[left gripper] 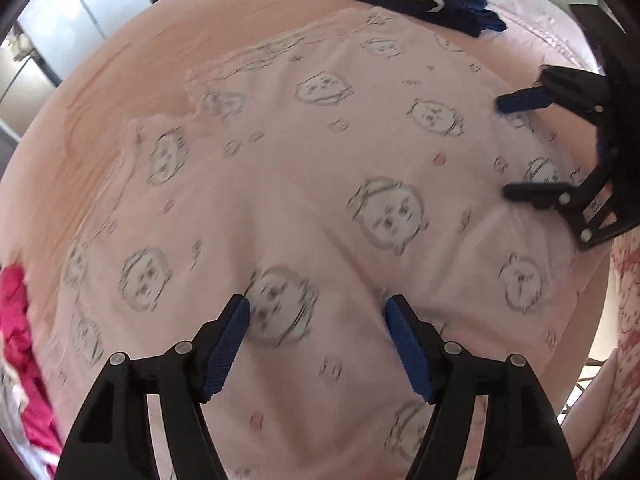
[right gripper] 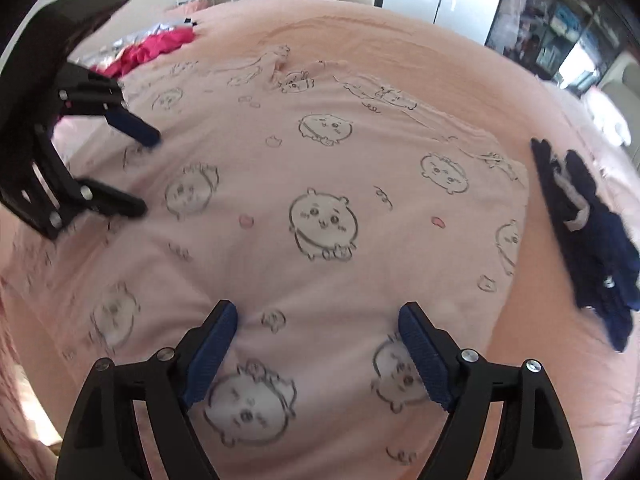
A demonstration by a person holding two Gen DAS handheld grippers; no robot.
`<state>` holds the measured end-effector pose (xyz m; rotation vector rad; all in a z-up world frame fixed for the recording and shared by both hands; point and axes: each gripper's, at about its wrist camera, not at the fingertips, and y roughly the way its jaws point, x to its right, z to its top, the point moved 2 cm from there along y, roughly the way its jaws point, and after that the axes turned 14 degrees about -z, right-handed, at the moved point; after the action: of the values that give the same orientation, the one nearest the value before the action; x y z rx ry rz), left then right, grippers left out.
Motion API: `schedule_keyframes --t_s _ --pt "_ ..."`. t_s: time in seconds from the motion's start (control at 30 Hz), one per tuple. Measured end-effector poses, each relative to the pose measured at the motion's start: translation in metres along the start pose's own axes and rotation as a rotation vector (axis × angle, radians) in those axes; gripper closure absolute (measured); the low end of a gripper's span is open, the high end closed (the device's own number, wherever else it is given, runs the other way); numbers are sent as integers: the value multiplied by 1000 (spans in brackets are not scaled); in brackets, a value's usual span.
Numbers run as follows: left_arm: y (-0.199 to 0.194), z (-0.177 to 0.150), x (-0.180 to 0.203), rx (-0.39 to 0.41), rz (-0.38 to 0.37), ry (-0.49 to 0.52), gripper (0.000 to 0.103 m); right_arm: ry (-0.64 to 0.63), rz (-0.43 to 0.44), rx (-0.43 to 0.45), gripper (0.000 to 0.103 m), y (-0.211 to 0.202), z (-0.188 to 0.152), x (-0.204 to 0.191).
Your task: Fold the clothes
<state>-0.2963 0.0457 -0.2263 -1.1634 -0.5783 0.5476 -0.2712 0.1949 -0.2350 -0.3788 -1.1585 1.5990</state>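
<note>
Pale pink garment (right gripper: 320,184) printed with cartoon faces lies spread flat.

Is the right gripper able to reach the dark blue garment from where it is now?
Probably yes. The right gripper is open above the pink printed garment, and the dark blue garment lies to its right on the bed, with nothing between them.
</note>
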Motion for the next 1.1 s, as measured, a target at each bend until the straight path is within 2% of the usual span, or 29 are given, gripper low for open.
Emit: schedule_keyframes --t_s 0.03,0.07,0.13,0.2,0.23,0.3,0.33,0.37,0.4,0.43,0.5,0.6,0.67,0.7,0.73,0.77,0.8,0.87,1.0,1.1 --pt "-9 -10 -2 -5 41 -43 34 29 -10 -5 19 -9 -6 5" --pt "-22 -19 2 39 39 -69 34 63 -18 -11 18 -17 -12 10" --pt "-41 -31 24 144 -65 -76 34 131 -34 -23 18 -35 -23 20" --pt "-35 -36 53 166 -105 -57 34 192 15 5 18 -48 -33 15" --pt "-24 -39 65 124 -81 -47 34 183 31 -10 18 -49 -39 6" --pt "-12 -54 76 62 -22 -69 32 99 4 -98 18 -38 -51 -21" --pt "-7 -61 82 32 7 -80 33 83 -27 -78 18 -45 -57 -24" --pt "-15 -68 80 40 -23 -131 33 69 -59 -54 18 -54 -63 -27" --pt "-19 -77 77 17 -54 -184 33 66 -57 -68 18 -62 -69 -25" --pt "-24 -86 74 21 -43 -217 34 70 -36 -97 18 -66 -74 -22" --pt "-33 -94 69 92 -9 -268 34 104 23 -127 18 -72 -80 -17" --pt "-41 -102 57 197 10 -378 33 180 46 -49 18 -76 -68 -20" --pt "-32 -106 51 185 29 -431 33 240 52 -7 18 -69 -57 -22" --pt "-26 -111 49 140 27 -459 32 211 24 -54 18 -58 -57 -26" --pt "-29 -116 49 142 7 -480 32 178 -6 -105 18 -47 -58 -30" --pt "-35 -120 47 129 -16 -494 32 183 8 -103 18 -47 -59 -26" --pt "-41 -125 48 110 9 -495 32 191 24 -98 18 -49 -61 -22" --pt "-53 -136 49 72 60 -497 32 201 28 -143 18 -54 -71 -11" --pt "-47 -114 75 147 -29 -458 32 441 103 -135 18 -56 -81 27" --pt "-42 -98 94 203 -95 -428 32 555 114 -145 18 -46 -74 52"
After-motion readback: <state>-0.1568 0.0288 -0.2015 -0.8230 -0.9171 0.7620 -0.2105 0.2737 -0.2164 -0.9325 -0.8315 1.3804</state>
